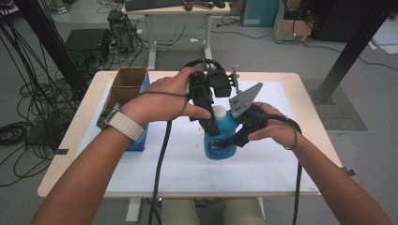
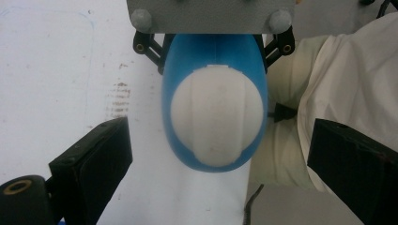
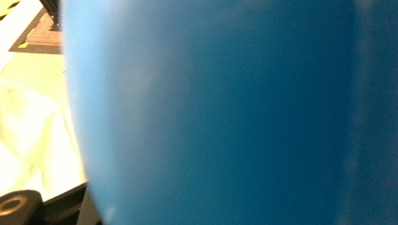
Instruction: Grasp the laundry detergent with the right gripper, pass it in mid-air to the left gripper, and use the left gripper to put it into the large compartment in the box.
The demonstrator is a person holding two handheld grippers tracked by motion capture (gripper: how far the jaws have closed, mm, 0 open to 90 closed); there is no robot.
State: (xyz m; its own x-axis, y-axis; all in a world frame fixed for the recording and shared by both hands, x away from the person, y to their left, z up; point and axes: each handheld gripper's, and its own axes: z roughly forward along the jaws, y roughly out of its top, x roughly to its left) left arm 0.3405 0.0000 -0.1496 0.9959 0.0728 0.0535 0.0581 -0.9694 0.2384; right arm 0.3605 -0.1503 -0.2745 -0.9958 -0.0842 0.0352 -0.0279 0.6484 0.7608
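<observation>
**Blue bottle held upright at mid-counter, one tool on its body, the other above its cap**

The counter point(image 1: 309, 101) is a pale wooden top, most of it covered by a white sheet point(image 1: 187, 173) that reaches nearly to its edges. Toward the left edge stands an open cardboard box point(image 1: 127, 82), with a blue box point(image 1: 139, 140) against its near side, partly hidden by the person's left wrist. Both stand well apart from the work in the middle.

The blue bottle point(image 1: 218, 140) stands upright around the centre of the counter, its white cap point(image 2: 216, 115) on top. The right tool point(image 1: 233, 139) comes in from the right edge side and is clamped on the bottle's body, jaws drawn narrow against it; its grey plate point(image 1: 244, 101) rises just beside the cap. The left tool point(image 1: 211, 126) points down over the bottle, its jaws spread wide on either side of the cap without touching it. The left hand point(image 1: 162, 101) and this tool cover the bottle's far side in the high view.
</observation>
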